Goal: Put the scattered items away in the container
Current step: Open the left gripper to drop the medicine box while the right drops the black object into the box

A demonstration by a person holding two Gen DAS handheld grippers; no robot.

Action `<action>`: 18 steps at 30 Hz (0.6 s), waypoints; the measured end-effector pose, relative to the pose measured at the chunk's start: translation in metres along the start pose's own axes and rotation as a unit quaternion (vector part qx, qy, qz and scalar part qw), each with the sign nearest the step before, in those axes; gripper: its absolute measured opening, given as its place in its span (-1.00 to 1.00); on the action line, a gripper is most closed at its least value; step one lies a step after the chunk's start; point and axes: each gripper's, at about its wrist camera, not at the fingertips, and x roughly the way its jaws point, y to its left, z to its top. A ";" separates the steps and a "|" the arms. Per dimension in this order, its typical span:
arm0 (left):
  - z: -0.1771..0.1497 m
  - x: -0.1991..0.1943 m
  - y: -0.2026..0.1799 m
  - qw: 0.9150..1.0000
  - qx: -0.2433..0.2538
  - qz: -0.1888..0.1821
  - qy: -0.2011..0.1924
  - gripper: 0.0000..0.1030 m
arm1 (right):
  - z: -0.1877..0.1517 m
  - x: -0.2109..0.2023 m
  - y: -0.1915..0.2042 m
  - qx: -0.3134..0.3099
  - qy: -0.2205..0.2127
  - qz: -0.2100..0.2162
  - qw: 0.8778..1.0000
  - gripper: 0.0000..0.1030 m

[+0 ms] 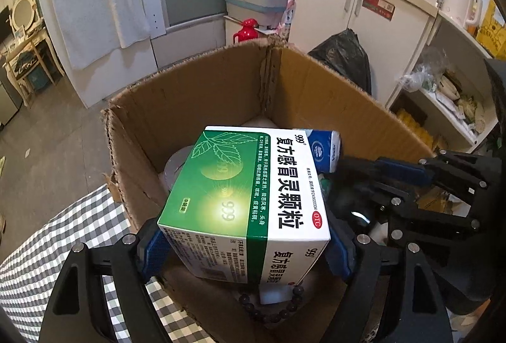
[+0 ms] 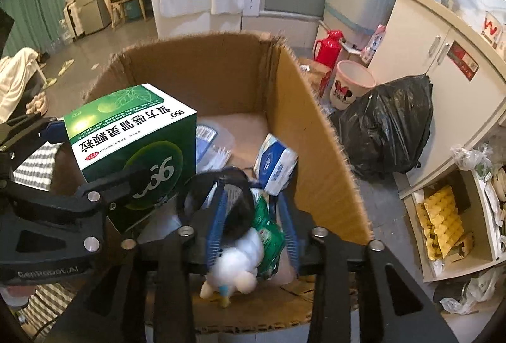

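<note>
Over the open cardboard box [image 1: 196, 96], both grippers pointing steeply down into it. Left gripper [image 1: 243, 243] clamped on the green-and-white medicine box [image 1: 249, 194], blue pads [image 1: 155, 251] pressed against its two sides, the carton held tilted above the box interior. Same carton seen from the right wrist view [image 2: 132, 134], up at the left, black linkage of the left gripper across its lower face. Right gripper [image 2: 253, 235] partly apart, blue pads [image 2: 218, 226] standing clear either side of a blurred white plush toy [image 2: 237, 260] with pale feet, no squeeze on it visible; a black strap-like loop [image 2: 227, 184] blurred right in front, impossible to tell what it belongs to. Beneath and beside the toy, a green packet [image 2: 268, 232] and a blue-and-white tissue pack [image 2: 278, 162] on the box floor, a clear plastic case [image 2: 212, 137] further back. From the left wrist view, a blue-and-white pack [image 1: 325, 150] just behind the carton, a grey tape roll [image 1: 174, 169] under its left edge, a string of dark beads [image 1: 272, 308] low at the near wall. Checked tablecloth [image 1: 63, 248] under the near corner of the cardboard. Black rubbish bag [image 2: 389, 127] on the floor beyond the right wall.
</note>
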 end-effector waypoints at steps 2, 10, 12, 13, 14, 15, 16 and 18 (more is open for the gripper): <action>0.002 -0.007 -0.001 1.000 0.003 0.005 -0.014 0.62 | 0.002 -0.009 -0.001 0.002 -0.016 -0.006 1.000 -0.16; 0.008 -0.046 0.002 0.997 0.006 0.025 -0.070 0.68 | 0.013 -0.042 -0.003 0.023 -0.083 -0.017 0.996 0.02; 0.010 -0.055 0.005 0.996 0.003 0.025 -0.081 0.69 | 0.015 -0.050 -0.003 0.030 -0.099 -0.017 0.994 0.02; 0.011 -0.059 0.007 0.996 0.001 0.025 -0.086 0.69 | 0.016 -0.054 -0.003 0.033 -0.108 -0.017 0.993 0.02; 0.011 -0.062 0.009 0.996 -0.002 0.024 -0.089 0.70 | 0.017 -0.059 -0.003 0.036 -0.117 -0.017 0.992 0.02; 0.012 -0.066 0.011 0.995 -0.004 0.023 -0.093 0.70 | 0.019 -0.063 -0.002 0.038 -0.126 -0.017 0.991 0.02; 0.013 -0.069 0.013 0.995 -0.007 0.023 -0.097 0.70 | 0.020 -0.067 -0.002 0.041 -0.133 -0.016 0.990 0.02; 0.014 -0.076 0.016 0.994 -0.012 0.024 -0.106 0.70 | 0.022 -0.076 0.001 0.045 -0.147 -0.013 0.988 0.03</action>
